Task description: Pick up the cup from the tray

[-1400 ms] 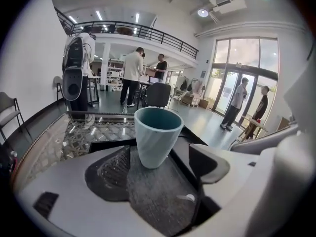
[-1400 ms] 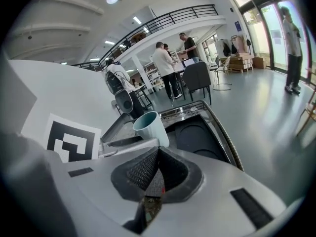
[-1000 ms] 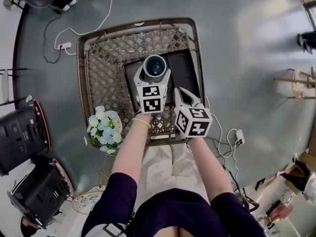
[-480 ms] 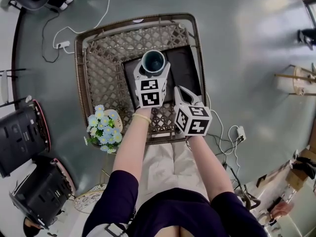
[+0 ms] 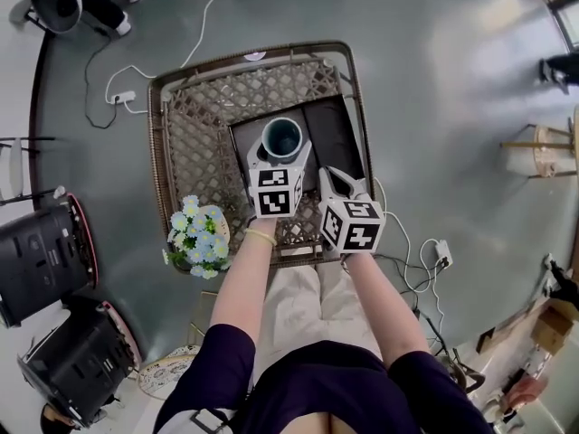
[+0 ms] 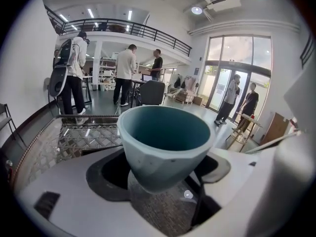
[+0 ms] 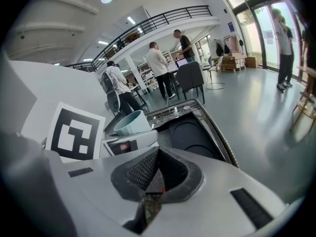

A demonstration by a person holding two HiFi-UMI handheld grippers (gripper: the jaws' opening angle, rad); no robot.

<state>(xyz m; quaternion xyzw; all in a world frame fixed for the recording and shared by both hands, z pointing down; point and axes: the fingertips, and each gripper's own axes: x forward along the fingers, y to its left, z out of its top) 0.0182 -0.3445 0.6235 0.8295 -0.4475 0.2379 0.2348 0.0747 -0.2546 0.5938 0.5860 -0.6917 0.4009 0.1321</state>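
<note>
Since the left gripper (image 6: pixel 160 194) has its jaws clamped on the lower body of the cup (image 5: pixel 281 137), the pick is already made w/ that hand. Cup sits right between the jaws, upright, long axis vertical, mouth up, teal inside. Right gripper (image 5: pixel 337 175) is just beside it on the right, jaws pressed together on nothing. Cup lies fwd-left of it, so the left hand is clearly the nearer one. Cup is over the left part of the dark tray (image 5: pixel 336 132); prob lifted clear of it, but the head view is too steep to be sure. Tray lies toward the right edge of the wicker table (image 5: pixel 194 138). Blue-white flowers (image 5: pixel 195 234) stand just off the table's near-left corner. Grey floor (image 5: pixel 452 80) all round, cables (image 5: pixel 194 25) beyond the far edge. Gripper views show an open hall w/ people (image 6: pixel 127 65) standing and a balcony above.
</note>
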